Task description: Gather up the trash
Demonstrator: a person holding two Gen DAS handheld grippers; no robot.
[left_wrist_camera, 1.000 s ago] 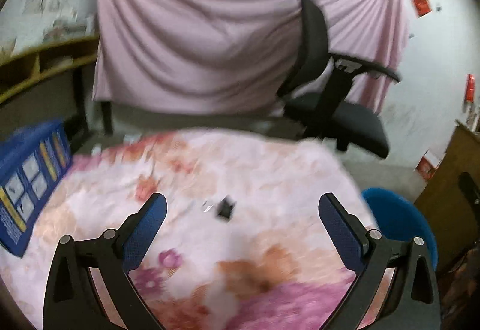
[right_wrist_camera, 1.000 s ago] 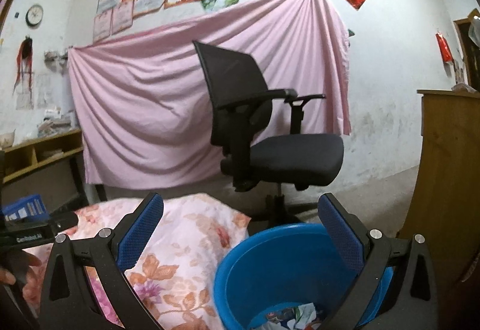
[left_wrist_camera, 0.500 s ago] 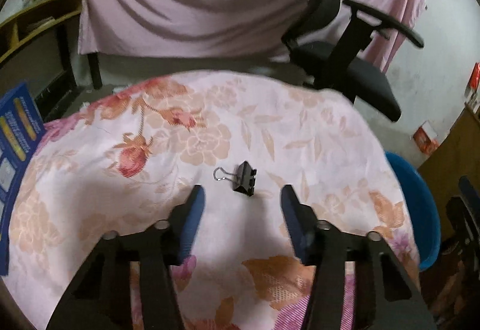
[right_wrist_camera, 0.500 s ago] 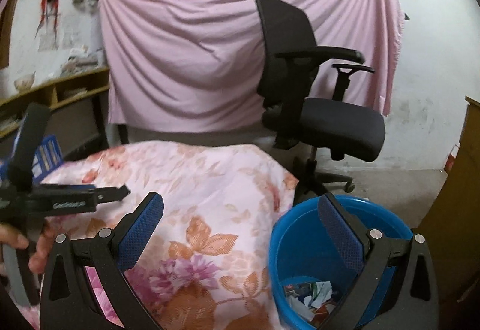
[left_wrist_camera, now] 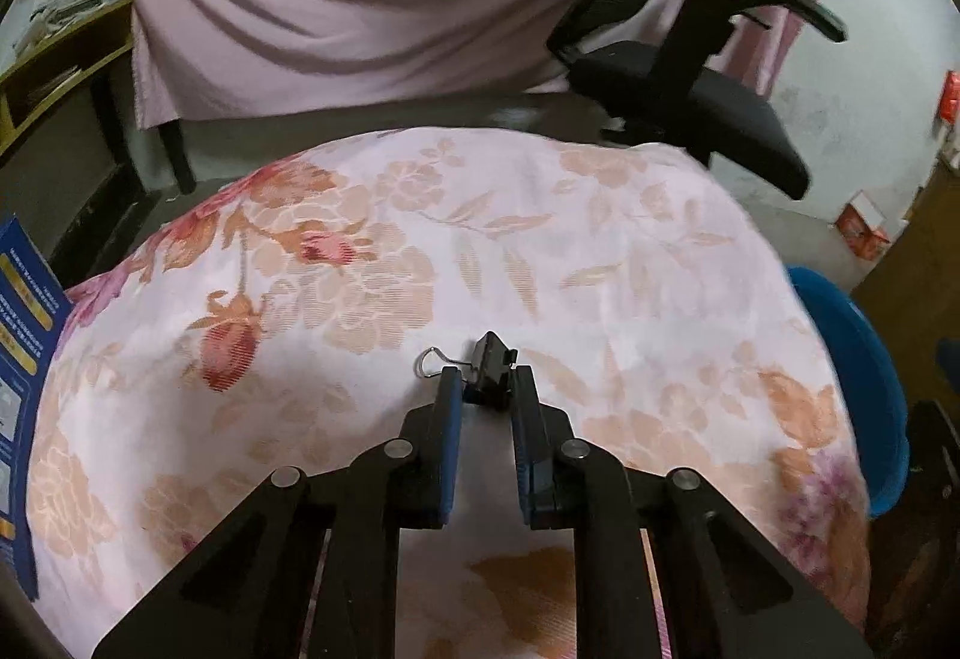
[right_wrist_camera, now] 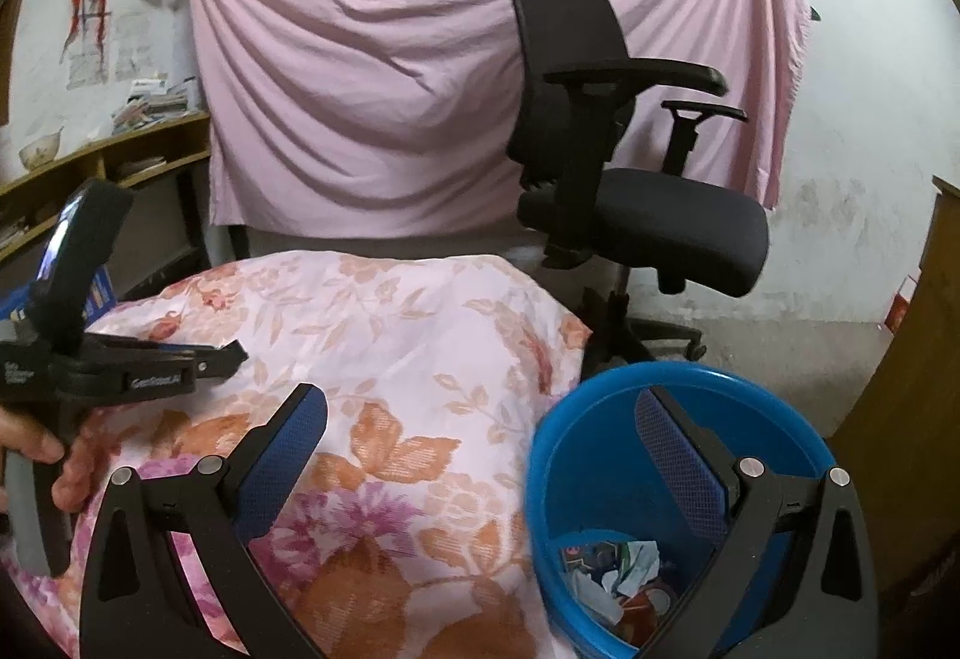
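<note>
Black and small, a binder clip (left_wrist_camera: 493,370) lies on the flowered cloth (left_wrist_camera: 540,251) near the middle, its wire handle pointing left. The left gripper (left_wrist_camera: 486,389) has its 2 blue-padded jaws closing around the clip's near end, pads just beside it on either side; I cannot tell if they press yet. The right gripper (right_wrist_camera: 480,419) hangs wide open, holding nothing, above the cloth's edge and the blue bin (right_wrist_camera: 576,455) with paper scraps (right_wrist_camera: 624,575) inside.
</note>
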